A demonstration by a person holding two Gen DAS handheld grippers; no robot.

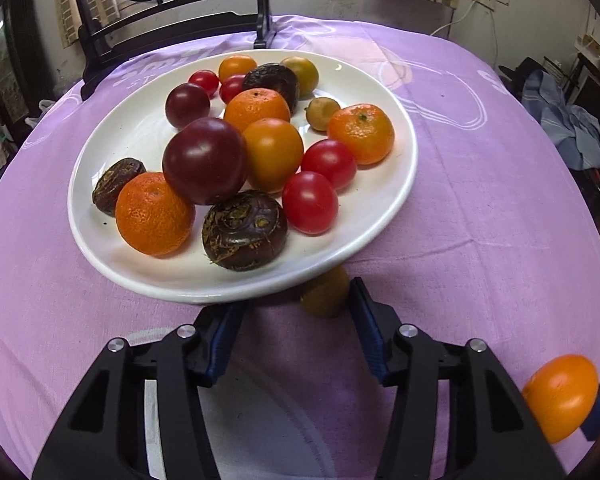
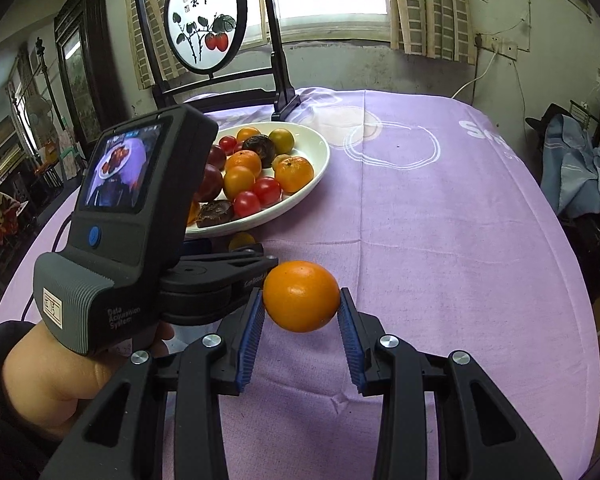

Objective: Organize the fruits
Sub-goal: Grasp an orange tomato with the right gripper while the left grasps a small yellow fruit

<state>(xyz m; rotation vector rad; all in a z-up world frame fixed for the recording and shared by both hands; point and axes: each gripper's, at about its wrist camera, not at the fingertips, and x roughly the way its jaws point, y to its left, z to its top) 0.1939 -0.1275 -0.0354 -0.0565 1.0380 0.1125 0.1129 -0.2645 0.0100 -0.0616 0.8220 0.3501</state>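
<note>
On the purple tablecloth (image 1: 480,200), the white plate (image 1: 404,184) sits at about eleven o'clock from the left gripper (image 1: 296,312), heaped with mixed fruit. That gripper's jaws stand partly open around a small yellow-green fruit (image 1: 325,292) lying on the cloth just under the plate's near rim; the right pad looks to touch it, the left pad is clear of it, so it is not yet gripped. Further right, at four o'clock, the right gripper (image 2: 302,312) is clamped on an orange fruit (image 2: 301,295), held above the cloth.

Risks, as I judge them: a lopsided close could squirt the small fruit under the rim or roll it away, and the left fingers could nudge the plate and tumble the pile. The round orange fruit is pinched near its middle and could slip if the grip eases.

The left wrist view shows the whole pile and the half-hidden small fruit; the right wrist view shows the person's hand (image 2: 52,376) on the left handle, its screen, and the firm pinch on the orange fruit
</note>
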